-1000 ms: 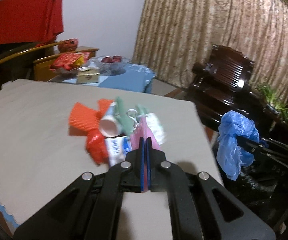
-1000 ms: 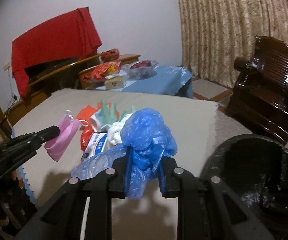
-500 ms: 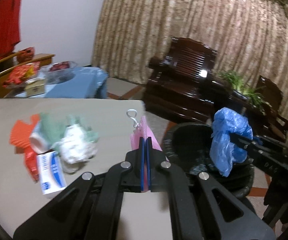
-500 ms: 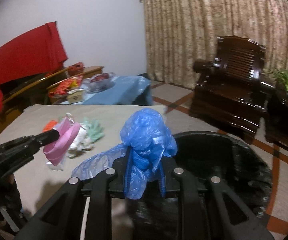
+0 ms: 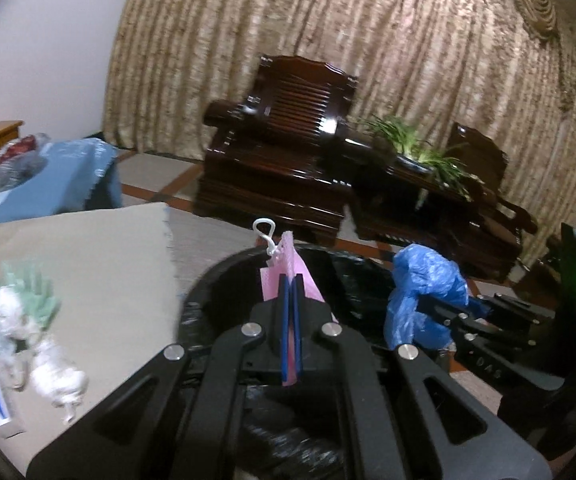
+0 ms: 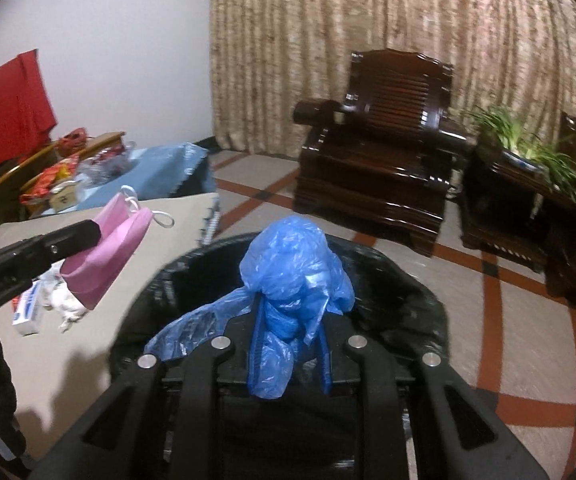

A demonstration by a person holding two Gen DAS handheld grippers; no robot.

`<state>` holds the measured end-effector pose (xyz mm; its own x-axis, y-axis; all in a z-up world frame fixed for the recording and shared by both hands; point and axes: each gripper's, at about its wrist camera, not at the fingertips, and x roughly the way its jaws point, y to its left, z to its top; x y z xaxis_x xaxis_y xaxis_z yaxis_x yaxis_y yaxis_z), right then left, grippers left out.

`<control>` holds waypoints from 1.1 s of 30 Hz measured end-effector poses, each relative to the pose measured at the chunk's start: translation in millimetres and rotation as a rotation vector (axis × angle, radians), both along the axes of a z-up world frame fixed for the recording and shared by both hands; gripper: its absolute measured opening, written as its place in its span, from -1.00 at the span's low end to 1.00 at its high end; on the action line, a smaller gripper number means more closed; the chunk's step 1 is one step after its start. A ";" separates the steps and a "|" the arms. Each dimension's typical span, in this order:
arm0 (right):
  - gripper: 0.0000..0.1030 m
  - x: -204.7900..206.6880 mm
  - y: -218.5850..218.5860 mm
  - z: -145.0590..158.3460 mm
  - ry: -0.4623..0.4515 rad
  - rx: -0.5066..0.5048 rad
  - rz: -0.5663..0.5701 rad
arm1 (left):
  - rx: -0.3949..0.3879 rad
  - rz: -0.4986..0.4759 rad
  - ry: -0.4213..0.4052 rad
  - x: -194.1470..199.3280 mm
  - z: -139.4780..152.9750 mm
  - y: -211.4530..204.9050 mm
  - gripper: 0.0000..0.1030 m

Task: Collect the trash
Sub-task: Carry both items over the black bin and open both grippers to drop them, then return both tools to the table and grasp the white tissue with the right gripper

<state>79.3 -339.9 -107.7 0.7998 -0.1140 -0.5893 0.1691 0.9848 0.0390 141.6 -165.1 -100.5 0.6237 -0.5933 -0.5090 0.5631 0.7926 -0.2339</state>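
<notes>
Right wrist view: both loads hang over the bin (image 6: 415,280).
Right gripper (image 6: 288,320) clamps the blue bag (image 6: 293,276) above the bin's mouth; left gripper (image 5: 291,300) pinches the pink mask (image 5: 288,256) near its rim. Centre each over the opening before releasing.

Both grippers loaded, hovering at the black-lined bin.

Right gripper (image 6: 289,320) clamped on a crumpled blue plastic bag (image 6: 293,276), right above the trash bin (image 6: 415,304). At left, left gripper (image 6: 96,236) pinching a pink face mask (image 6: 108,252) over the table edge (image 6: 184,216). Leftover litter (image 6: 48,300) near left; dark wooden armchair (image 6: 379,172) far beyond.
</notes>
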 end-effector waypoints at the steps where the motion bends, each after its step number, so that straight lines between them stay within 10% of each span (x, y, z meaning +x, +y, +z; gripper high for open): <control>1: -0.52 -0.4 -2.0 -2.4 0.006 -0.002 -0.008 | 0.004 -0.015 0.005 1.4 -3.2 -7.1 -0.93; 4: -0.43 -0.9 -10.6 -7.4 0.020 -0.009 -0.034 | 0.012 -0.046 0.020 5.0 -13.4 -19.6 -0.72; 7: 0.07 -2.4 -14.0 -11.0 0.024 -0.013 -0.054 | 0.005 -0.037 0.042 6.5 -20.6 -15.6 -0.14; 15: 0.83 -4.0 -0.1 -1.6 -0.022 -0.009 -0.061 | 0.036 0.106 -0.010 -6.1 -14.2 40.1 0.48; 33: 0.88 42.8 159.5 9.7 -0.075 0.077 0.306 | 0.201 0.577 -0.062 -45.7 10.7 234.1 0.76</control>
